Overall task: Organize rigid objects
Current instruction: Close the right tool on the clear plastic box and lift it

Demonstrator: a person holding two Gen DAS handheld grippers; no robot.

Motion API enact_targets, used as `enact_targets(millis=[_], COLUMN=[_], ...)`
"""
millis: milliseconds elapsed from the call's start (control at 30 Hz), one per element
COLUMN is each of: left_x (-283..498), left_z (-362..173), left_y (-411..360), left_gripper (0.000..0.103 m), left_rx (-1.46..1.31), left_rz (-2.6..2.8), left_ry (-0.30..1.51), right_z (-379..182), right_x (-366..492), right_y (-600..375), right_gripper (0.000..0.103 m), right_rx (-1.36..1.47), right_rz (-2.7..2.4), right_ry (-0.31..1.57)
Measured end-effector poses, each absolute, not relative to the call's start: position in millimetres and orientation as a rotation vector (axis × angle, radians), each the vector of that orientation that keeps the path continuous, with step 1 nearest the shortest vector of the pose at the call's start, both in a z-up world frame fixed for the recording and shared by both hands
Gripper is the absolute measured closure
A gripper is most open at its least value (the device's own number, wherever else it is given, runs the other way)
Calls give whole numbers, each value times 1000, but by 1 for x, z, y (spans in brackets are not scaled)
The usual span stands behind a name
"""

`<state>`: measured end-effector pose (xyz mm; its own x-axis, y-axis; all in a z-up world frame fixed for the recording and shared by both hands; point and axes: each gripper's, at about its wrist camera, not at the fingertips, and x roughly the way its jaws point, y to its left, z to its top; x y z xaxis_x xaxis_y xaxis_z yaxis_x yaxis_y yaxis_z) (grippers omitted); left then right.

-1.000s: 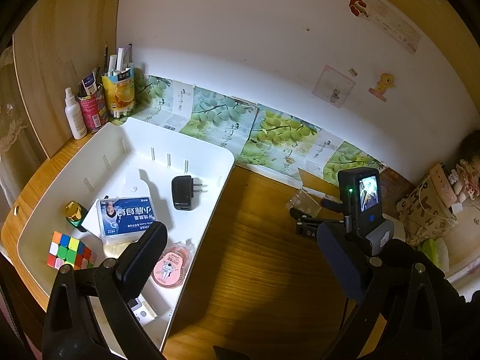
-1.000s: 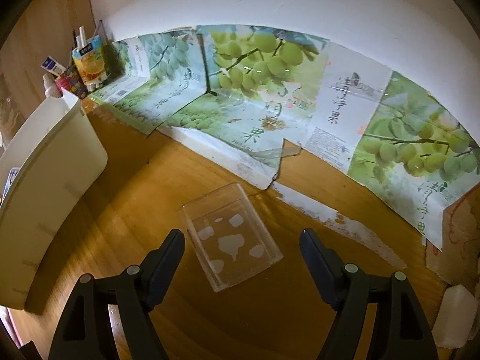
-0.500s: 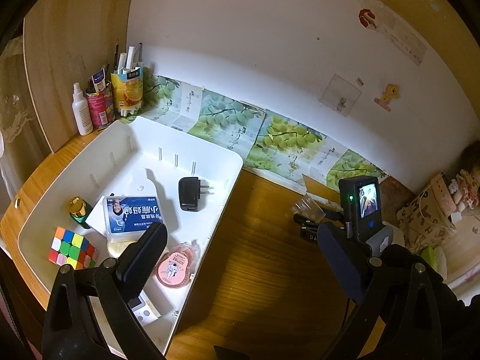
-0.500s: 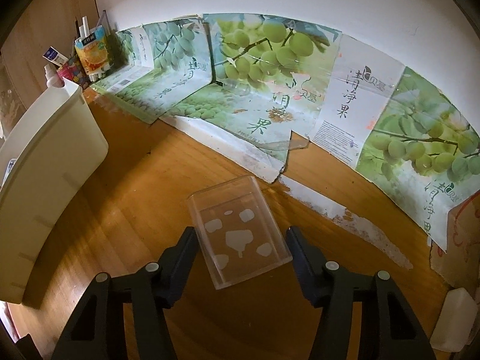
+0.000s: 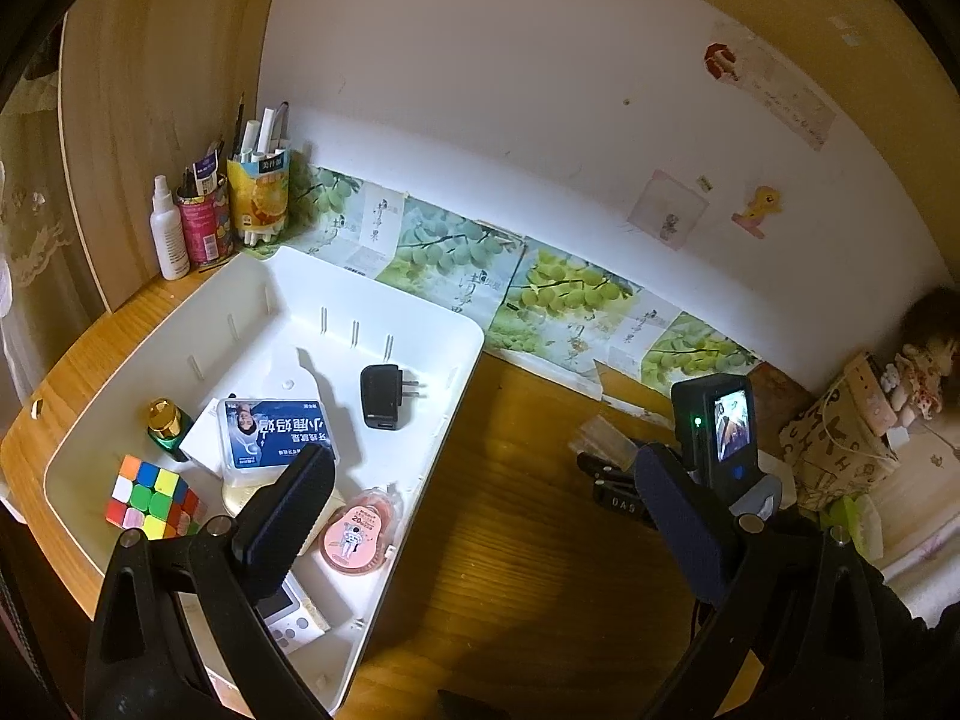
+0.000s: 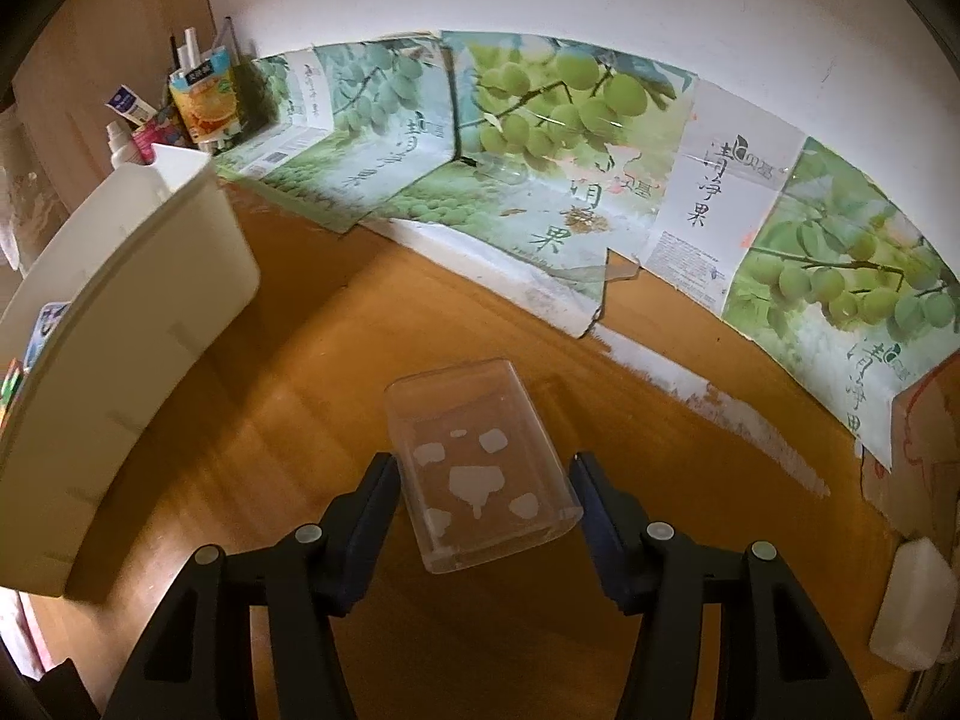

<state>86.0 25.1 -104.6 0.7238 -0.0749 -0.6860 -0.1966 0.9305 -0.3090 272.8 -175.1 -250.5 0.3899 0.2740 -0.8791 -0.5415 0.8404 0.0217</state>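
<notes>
Clear plastic box (image 6: 483, 468): lies on the wooden desk (image 6: 300, 420), well right of the white tray (image 6: 120, 324). Right gripper (image 6: 485, 501): jaws have just been closing, pads now against both sides of the box. Left gripper (image 5: 480, 516): jaws wide, nothing between them, above the tray's near right corner. In the tray (image 5: 444, 414): puzzle cube (image 5: 150, 498), black charger (image 5: 381, 396), blue-labelled case (image 5: 276, 432), pink round tape case (image 5: 354, 540), small green bottle (image 5: 167, 427).
</notes>
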Motion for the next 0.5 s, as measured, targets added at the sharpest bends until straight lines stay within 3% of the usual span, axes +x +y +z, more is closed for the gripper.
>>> enact_targets(millis=[500], left_x=[46], left_z=[-98], left_y=[48], left_gripper=[3], left_rx=[-397], left_rz=[55], left_ry=[721], right_z=[-228], right_x=[212], right_y=[-162], right_gripper=[47], right_rx=[-311], right_rz=[542], right_ry=[1045])
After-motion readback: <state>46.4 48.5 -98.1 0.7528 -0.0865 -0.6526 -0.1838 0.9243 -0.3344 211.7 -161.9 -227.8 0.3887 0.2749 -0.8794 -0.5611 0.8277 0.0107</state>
